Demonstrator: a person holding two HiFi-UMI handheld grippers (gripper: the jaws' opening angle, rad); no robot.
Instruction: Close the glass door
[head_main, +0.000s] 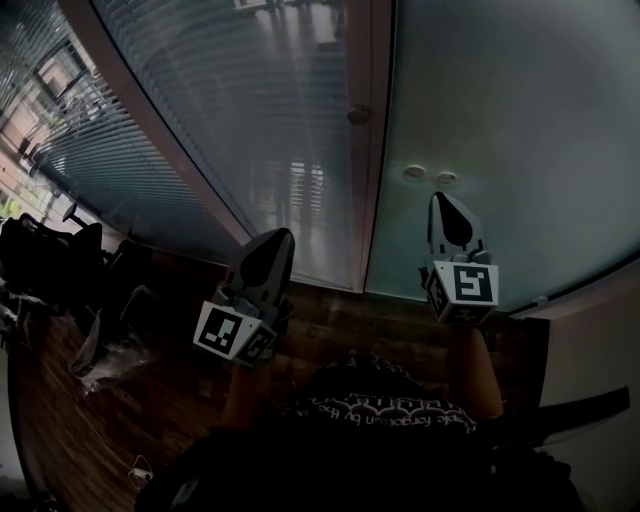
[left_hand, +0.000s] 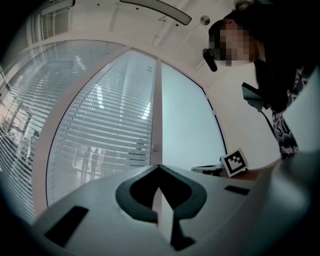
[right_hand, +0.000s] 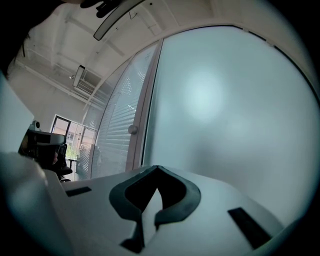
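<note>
The frosted glass door (head_main: 500, 120) fills everything right of the post (head_main: 378, 150). Its edge lies along the post with no gap that I can make out, so it looks shut or all but shut. Whether it has fully seated can't be told from here. Left of the post stands a fixed pane with blinds (head_main: 240, 120).

The right gripper (head_main: 445, 205) is up against the door, a little right of the post and just under two small round discs (head_main: 430, 175) on the glass. Its jaws are clenched on nothing. In the right gripper view the glass looms close beyond them, but whether the tips touch it is unclear. The left gripper (head_main: 278, 245) hangs left of the post before the blinds pane, its jaws likewise pressed together and empty. A small knob (head_main: 358, 115) sits on the post above both.

I judge this the tail of the closing push. If the door is not home, the next move calls for the right gripper's tips set squarely on the glass near the post and a steady press inward. The pane looks smooth and could let the tips slide. The left gripper has no part in this.
</note>
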